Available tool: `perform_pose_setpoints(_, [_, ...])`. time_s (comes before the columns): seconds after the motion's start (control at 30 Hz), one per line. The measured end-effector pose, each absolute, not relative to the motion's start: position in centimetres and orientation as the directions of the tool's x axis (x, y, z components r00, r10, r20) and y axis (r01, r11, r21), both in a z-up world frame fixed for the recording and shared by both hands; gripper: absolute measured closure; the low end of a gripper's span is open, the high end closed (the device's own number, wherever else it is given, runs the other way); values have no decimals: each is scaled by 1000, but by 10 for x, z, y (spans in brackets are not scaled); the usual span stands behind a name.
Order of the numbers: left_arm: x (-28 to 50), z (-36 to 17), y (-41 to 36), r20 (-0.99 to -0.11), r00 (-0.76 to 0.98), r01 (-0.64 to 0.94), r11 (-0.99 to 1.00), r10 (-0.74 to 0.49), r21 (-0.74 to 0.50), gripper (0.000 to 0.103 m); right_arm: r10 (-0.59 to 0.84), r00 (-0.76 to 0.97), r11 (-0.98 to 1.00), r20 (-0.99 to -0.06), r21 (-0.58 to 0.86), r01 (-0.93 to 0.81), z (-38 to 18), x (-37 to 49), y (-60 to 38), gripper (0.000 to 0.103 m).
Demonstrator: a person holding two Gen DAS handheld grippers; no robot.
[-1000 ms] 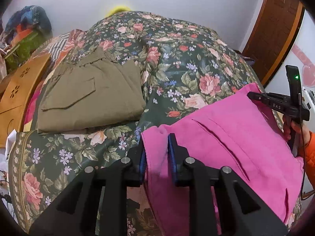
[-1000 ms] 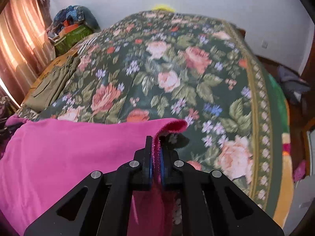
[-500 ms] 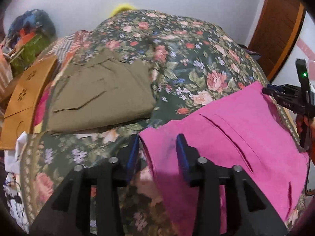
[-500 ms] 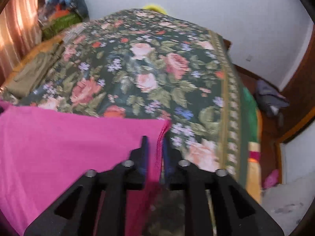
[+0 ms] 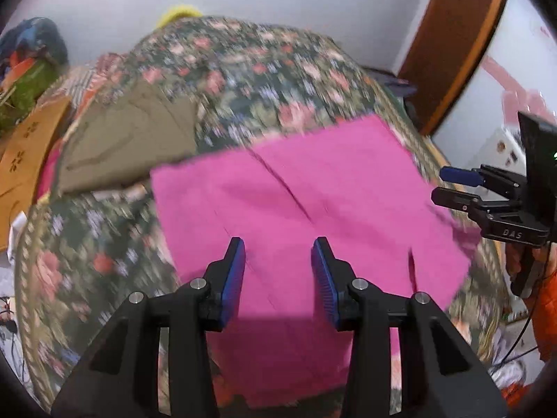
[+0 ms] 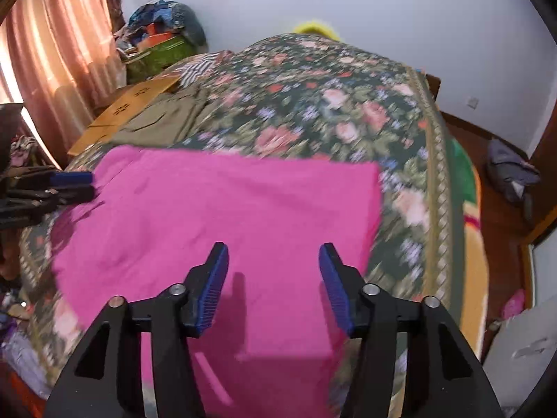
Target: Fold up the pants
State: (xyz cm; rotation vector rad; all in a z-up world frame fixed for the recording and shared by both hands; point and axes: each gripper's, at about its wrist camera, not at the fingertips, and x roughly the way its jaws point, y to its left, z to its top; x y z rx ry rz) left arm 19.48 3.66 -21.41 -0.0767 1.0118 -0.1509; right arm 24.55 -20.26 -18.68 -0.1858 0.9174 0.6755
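Now my left claw [image 5: 277,271] and right claw [image 6: 273,278] both gape wide, holding nothing, above the folded magenta fabric pants [image 6: 226,216] lying flat on the floral-quilted bed [image 6: 348,104]; folded olive trousers [image 5: 128,142] sit at ten o'clock.

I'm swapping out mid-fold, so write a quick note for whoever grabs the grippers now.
Left gripper: open, holding nothing, over the near part of the pink pants.
Right gripper: open, also empty, above the pants.
Pink pants lie flat on the floral bedspread, near edge draping off the bed. Olive pants already folded at the far left.
Left: any remaining fold on the pink pair.
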Motion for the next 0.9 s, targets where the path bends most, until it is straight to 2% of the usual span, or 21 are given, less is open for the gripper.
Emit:
perform_pose_setpoints(0.1, [177,-223,31,-831,544,76,993,-113,-85,58,446,376,783,-812,151,-603,-204,229,-203,52])
perform_pose_setpoints(0.27, [155,-230,45,-826,548,26,989,-133,-142,48,472,359,811,-805,236,-536,-217,215,-226,52])
perform_pose_setpoints(0.4, [137,-229,38,-817,571,46,996,-87,-74,48,453,382,836,-806,234,-497,-220,202,-237,52])
perform_pose_setpoints(0.5, [127,-224,37,-811,582,46,998,-54,-34,44,442,386,844,-809,230,-484,-218,197,-241,52])
perform_pose_setpoints(0.57, [121,-221,40,-810,586,34,999,-37,-21,40,415,396,854,-819,200,-481,-214,193,-244,52])
perform_pose_setpoints(0.73, [104,-200,59,-794,608,-54,998,13,-25,38,372,439,880,-818,159,-449,-197,182,-259,51])
perform_pose_setpoints(0.8, [99,-192,67,-789,614,-99,993,13,-61,29,373,465,883,-802,153,-445,-187,178,-261,51])
perform_pose_setpoints(0.87, [94,-188,73,-794,608,-144,984,6,-102,14,371,498,883,-784,132,-451,-176,174,-259,51])
perform_pose_setpoints(0.9, [92,-187,75,-803,596,-173,976,-2,-130,12,374,508,879,-776,123,-460,-171,173,-256,51])
